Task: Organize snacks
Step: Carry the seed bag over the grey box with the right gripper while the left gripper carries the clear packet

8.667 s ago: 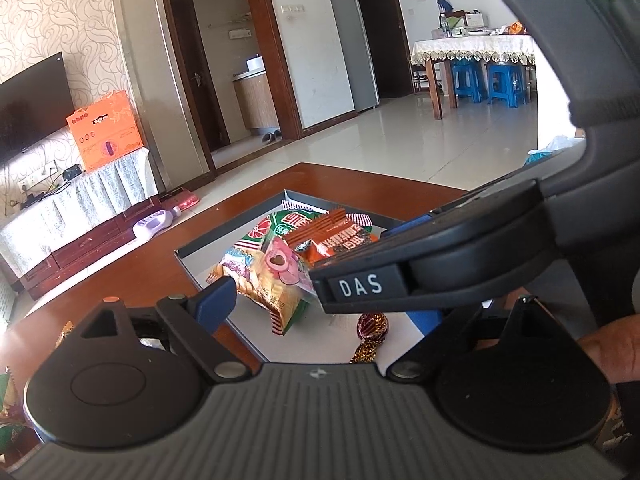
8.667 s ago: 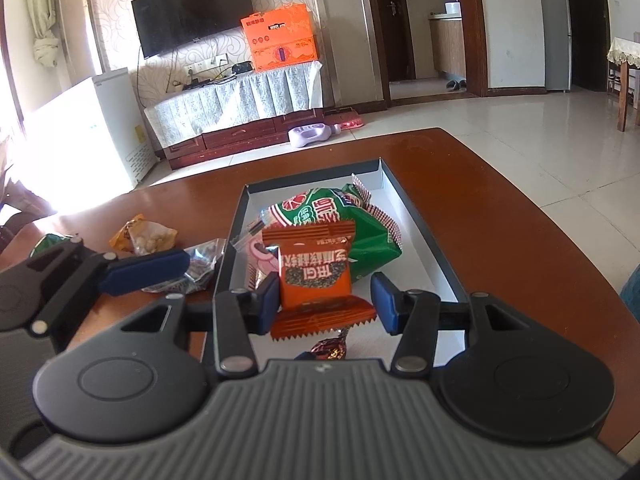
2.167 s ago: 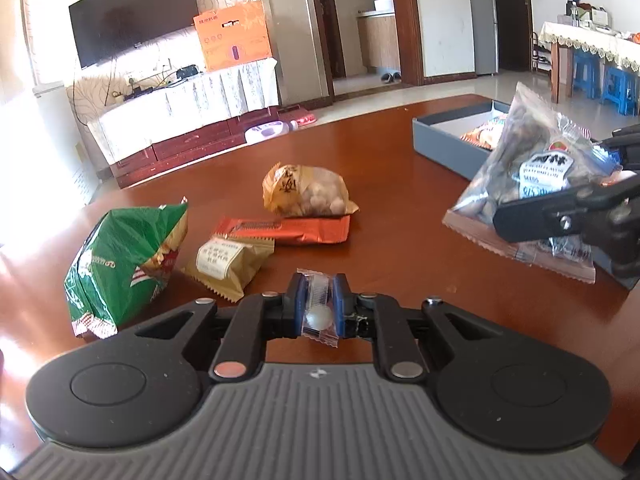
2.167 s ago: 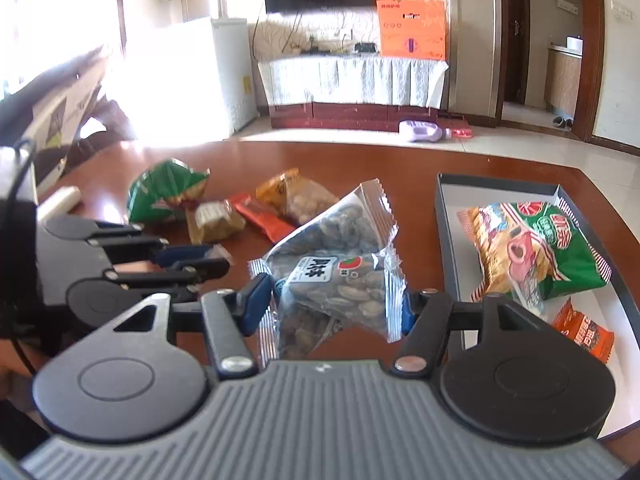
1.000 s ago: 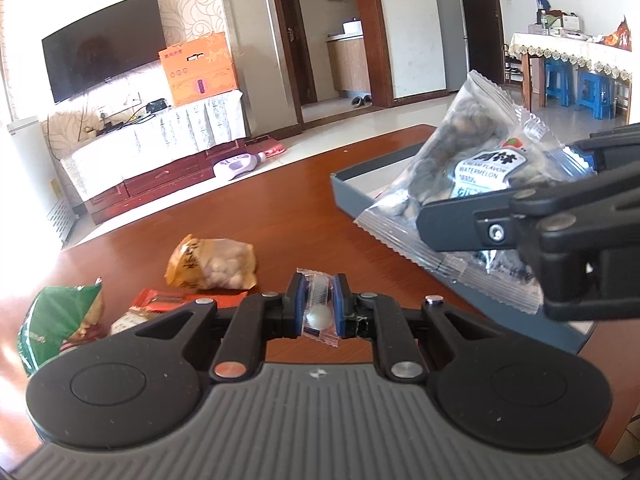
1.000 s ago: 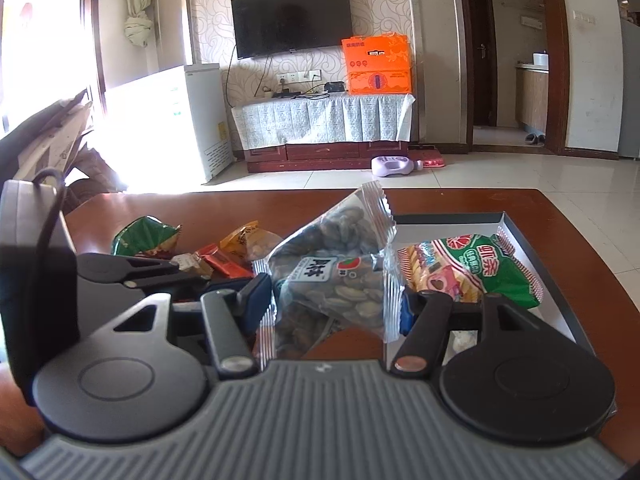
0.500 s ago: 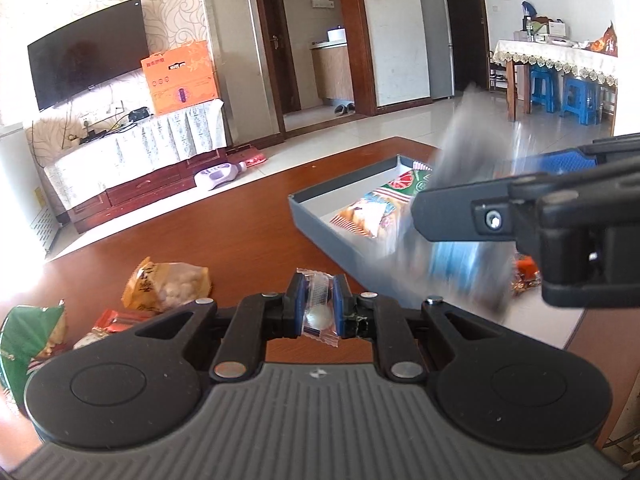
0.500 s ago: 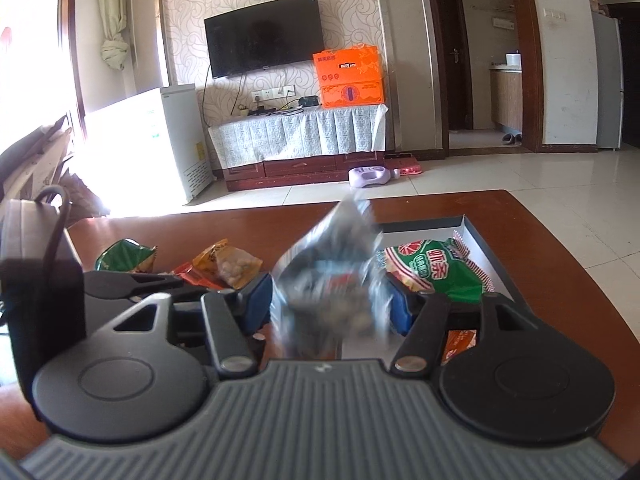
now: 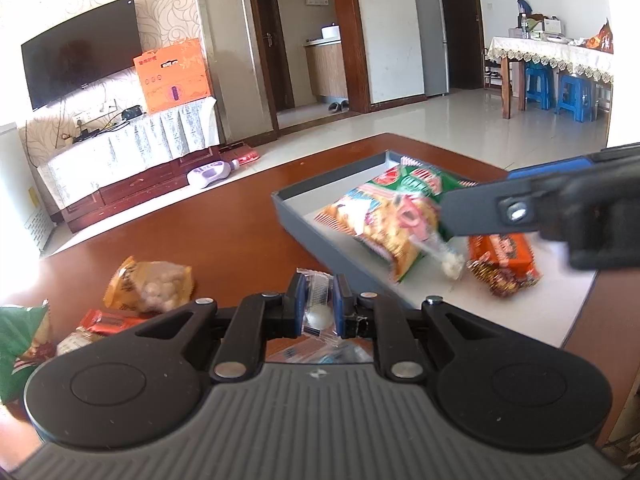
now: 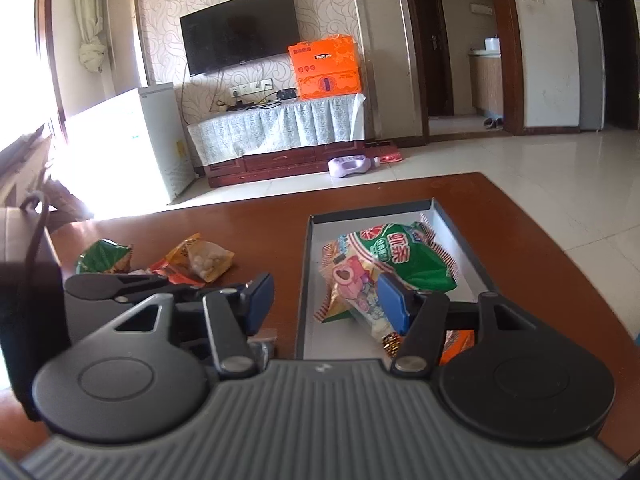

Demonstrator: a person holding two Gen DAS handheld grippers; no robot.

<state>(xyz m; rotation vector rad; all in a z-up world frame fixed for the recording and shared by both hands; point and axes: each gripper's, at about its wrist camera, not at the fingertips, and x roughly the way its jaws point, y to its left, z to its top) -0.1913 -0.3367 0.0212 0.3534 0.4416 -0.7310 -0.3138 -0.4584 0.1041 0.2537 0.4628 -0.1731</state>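
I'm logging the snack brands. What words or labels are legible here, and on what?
"虾条", apparently: white characters on the green crinkled snack bag in the grey tray.
Orange cardboard box on the TV stand: print too small.
Orange foil packet, yellow bag of pale round snacks: blurred.
Clear candy wrapper in the left claw: nothing legible.

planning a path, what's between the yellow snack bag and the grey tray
Only bare table between the yellow snack bag and the grey tray, shown in the left wrist view.
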